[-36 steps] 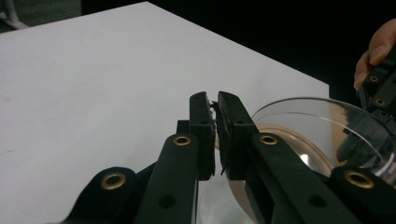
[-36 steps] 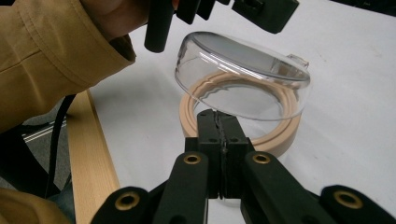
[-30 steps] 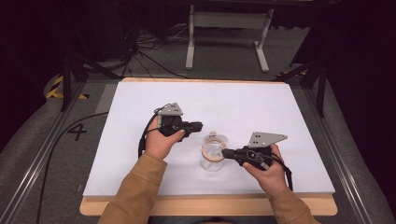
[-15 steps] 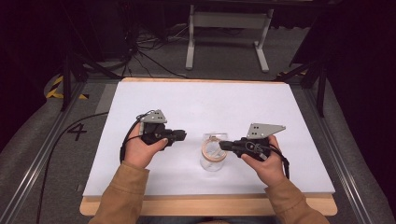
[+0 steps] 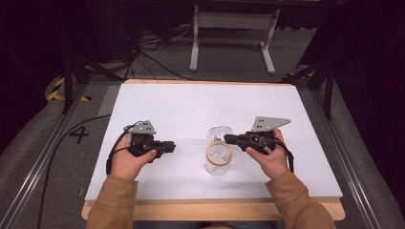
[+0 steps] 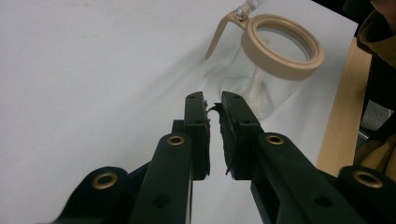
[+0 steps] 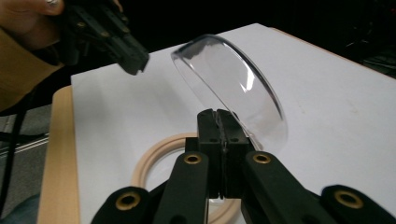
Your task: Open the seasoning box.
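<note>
A clear glass jar (image 5: 218, 162) with a beige ring rim (image 6: 283, 46) stands on the white table (image 5: 191, 105), near the front middle. Its clear hinged lid (image 5: 219, 130) is tipped up and open behind the rim. My right gripper (image 5: 226, 138) is shut on the lid's (image 7: 233, 79) near edge, just above the beige ring (image 7: 154, 163). My left gripper (image 5: 173, 145) hovers to the left of the jar, well apart from it. Its jaws point at the jar (image 6: 275, 74) and stand almost together with nothing between them.
The table's wooden front edge (image 5: 215, 207) runs just before the person's brown sleeves. Behind the table a metal stand (image 5: 231, 28) and cables (image 5: 143, 52) lie on the dark floor. A "4" mark (image 5: 79, 134) is on the floor at the left.
My left gripper has drawn back to the left, away from the jar. My right gripper has shifted slightly right and up, still on the lid, which now stands open.
</note>
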`<state>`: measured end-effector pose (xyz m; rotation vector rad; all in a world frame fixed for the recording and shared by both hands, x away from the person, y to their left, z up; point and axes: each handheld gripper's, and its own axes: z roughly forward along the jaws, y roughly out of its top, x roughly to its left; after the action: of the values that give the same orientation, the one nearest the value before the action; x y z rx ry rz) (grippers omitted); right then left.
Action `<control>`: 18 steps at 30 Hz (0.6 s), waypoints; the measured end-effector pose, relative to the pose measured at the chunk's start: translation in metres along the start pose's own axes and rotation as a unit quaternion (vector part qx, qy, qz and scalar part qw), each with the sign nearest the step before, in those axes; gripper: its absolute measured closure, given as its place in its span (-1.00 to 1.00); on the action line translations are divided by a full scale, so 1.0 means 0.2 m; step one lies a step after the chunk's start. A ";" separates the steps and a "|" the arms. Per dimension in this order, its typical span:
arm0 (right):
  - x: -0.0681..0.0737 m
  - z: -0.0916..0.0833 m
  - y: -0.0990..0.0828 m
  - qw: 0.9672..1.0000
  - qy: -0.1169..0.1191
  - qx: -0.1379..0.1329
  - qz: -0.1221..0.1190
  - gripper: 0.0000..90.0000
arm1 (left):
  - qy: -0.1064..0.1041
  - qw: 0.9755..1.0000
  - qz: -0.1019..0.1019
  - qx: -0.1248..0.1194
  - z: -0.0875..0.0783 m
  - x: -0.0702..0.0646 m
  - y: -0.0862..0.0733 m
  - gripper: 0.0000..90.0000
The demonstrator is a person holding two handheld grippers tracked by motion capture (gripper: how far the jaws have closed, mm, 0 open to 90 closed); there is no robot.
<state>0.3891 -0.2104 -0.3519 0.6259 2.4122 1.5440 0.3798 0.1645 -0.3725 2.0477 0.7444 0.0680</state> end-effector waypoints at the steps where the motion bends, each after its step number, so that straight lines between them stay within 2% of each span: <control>1: -0.02 0.00 0.00 1.000 -0.002 -0.003 0.005 1.00 | 0.003 1.000 -0.005 0.001 0.00 0.00 -0.01 0.79; 5: -0.05 0.00 0.00 1.000 -0.007 -0.004 0.010 1.00 | 0.011 1.000 -0.015 0.012 -0.02 0.03 -0.04 0.79; 9: -0.05 0.01 0.00 1.000 -0.007 -0.001 0.010 1.00 | 0.015 1.000 -0.018 0.010 -0.03 0.03 -0.05 0.76; 15: -0.03 -0.01 0.01 1.000 -0.007 0.001 -0.001 1.00 | 0.018 1.000 -0.009 0.006 -0.03 0.01 -0.03 0.69; 18: -0.02 -0.04 0.02 1.000 -0.010 0.011 -0.007 0.97 | 0.017 1.000 -0.006 0.002 -0.04 -0.01 -0.02 0.60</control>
<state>0.3912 -0.2171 -0.3456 0.6255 2.4160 1.5018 0.3747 0.1707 -0.3711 2.0504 0.7775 0.0957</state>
